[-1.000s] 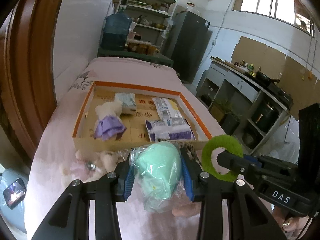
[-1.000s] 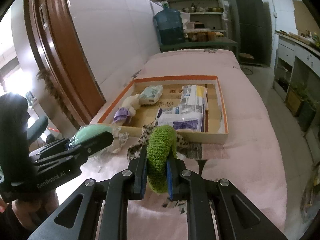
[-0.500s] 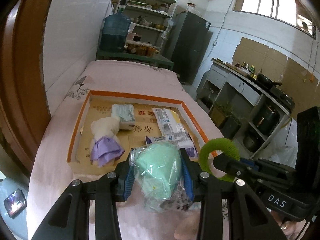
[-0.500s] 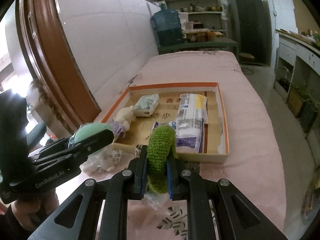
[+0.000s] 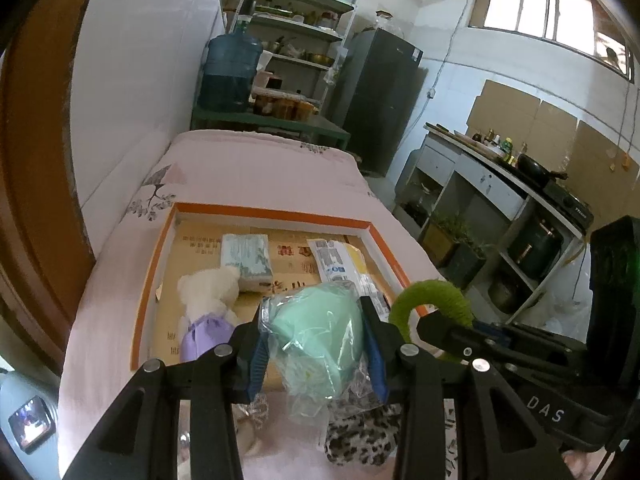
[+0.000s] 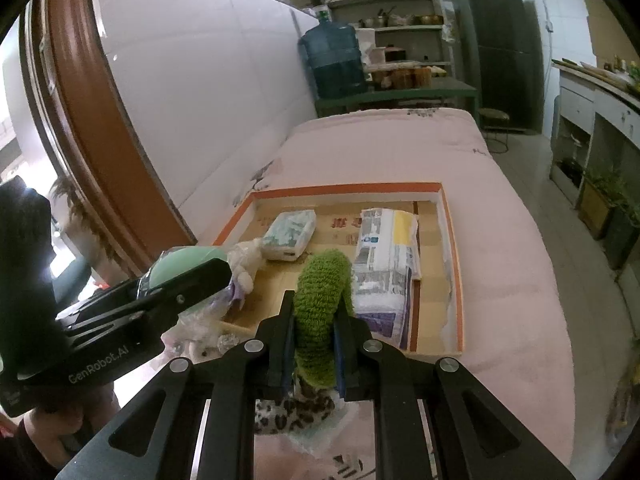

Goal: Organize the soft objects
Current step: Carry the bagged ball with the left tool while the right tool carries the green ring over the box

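My left gripper [image 5: 316,354] is shut on a mint-green soft item in clear plastic wrap [image 5: 320,340], held over the near edge of the orange-rimmed cardboard tray [image 5: 272,213]. My right gripper [image 6: 314,346] is shut on a fuzzy green ring [image 6: 320,300], which also shows in the left wrist view as a green ring [image 5: 432,296] beside the tray's near right corner. Inside the tray lie a white plush toy with purple cloth [image 5: 208,300], a pale blue tissue pack [image 5: 246,256] and flat printed packets [image 6: 388,256].
The tray [image 6: 452,248] sits on a pink-covered bed [image 6: 400,148]. A leopard-print cloth [image 5: 360,440] and crumpled plastic lie on the bed below the grippers. A white wall and wooden frame run along the left; shelves, a water jug [image 5: 228,72] and a counter stand beyond.
Both grippers have moved forward toward the tray, carrying the wrapped mint item and the green ring; the tray now fills more of each view and its near edge is under the fingers.
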### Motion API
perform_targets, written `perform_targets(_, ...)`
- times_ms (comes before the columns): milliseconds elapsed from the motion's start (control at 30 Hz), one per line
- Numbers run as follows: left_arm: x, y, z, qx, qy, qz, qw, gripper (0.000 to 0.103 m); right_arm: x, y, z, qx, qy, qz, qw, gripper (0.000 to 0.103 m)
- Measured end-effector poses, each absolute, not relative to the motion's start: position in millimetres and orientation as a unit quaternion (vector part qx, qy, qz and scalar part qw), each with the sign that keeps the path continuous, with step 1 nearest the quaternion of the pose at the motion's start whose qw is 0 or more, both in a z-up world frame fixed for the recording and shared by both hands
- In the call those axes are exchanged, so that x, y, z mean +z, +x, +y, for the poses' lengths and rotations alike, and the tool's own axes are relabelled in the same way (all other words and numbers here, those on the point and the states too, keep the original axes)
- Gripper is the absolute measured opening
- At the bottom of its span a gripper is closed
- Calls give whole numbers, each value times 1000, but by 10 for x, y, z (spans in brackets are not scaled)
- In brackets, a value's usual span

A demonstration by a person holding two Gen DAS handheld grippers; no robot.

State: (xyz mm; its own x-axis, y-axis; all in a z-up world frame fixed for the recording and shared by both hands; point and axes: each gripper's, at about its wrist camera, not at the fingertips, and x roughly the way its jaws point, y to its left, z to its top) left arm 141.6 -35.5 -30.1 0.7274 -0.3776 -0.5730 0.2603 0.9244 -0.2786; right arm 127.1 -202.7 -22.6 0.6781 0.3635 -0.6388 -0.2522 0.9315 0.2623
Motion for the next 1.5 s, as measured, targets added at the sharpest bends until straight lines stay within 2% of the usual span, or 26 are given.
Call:
perform_targets(1100,-296,2181,-306,-167,-114,306,930,41,-282,2054,-2055,168,102,345,918,16)
perform_targets(1500,-678,2449,-589,-168,-79,357,915,41,-639,2477,-2247,190,167,388,886,16)
